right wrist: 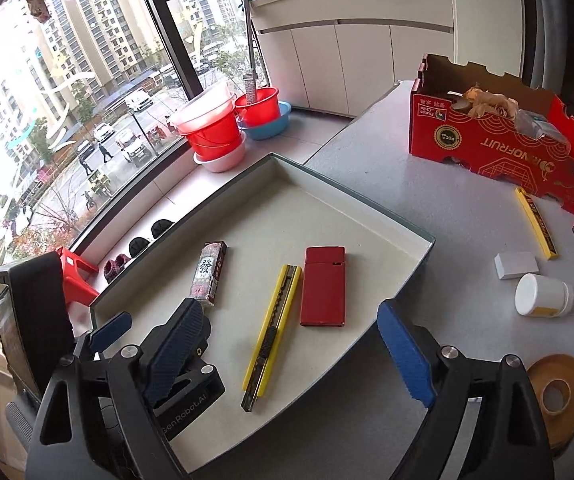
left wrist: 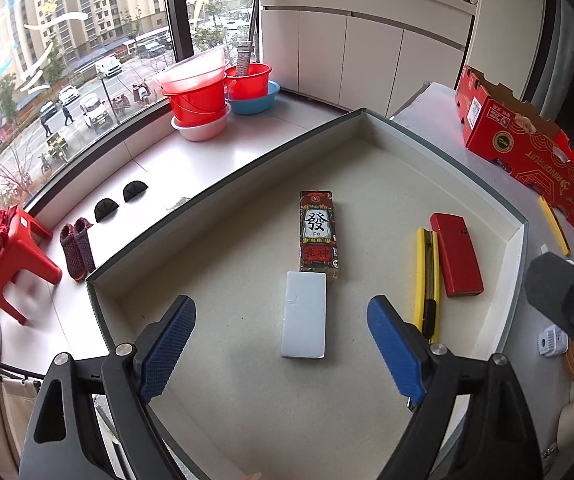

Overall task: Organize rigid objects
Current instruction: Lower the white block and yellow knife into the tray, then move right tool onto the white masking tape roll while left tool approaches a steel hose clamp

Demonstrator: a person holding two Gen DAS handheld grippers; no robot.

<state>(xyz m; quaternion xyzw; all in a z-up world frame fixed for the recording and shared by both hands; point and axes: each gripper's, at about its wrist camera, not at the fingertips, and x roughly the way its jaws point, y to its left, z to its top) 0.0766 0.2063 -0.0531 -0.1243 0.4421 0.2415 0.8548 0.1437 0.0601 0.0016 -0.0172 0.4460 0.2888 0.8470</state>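
A shallow white tray (left wrist: 511, 240) holds a grey-white flat box (left wrist: 303, 314), a mahjong-print box (left wrist: 318, 234), a yellow utility knife (left wrist: 426, 280) and a red flat case (left wrist: 457, 254). My left gripper (left wrist: 281, 344) is open and empty, just above the grey-white box. My right gripper (right wrist: 287, 348) is open and empty over the tray's near edge (right wrist: 427, 248), above the knife (right wrist: 273, 328) and beside the red case (right wrist: 323, 286). The mahjong-print box (right wrist: 209, 272) lies behind the left gripper's body (right wrist: 191, 376).
On the table outside the tray lie a second yellow knife (right wrist: 537, 222), a small white box (right wrist: 515, 265), a white jar (right wrist: 543, 296), a tape roll (right wrist: 559, 392) and a red fruit carton (right wrist: 499, 144). Red buckets (left wrist: 201, 100) stand on the windowsill.
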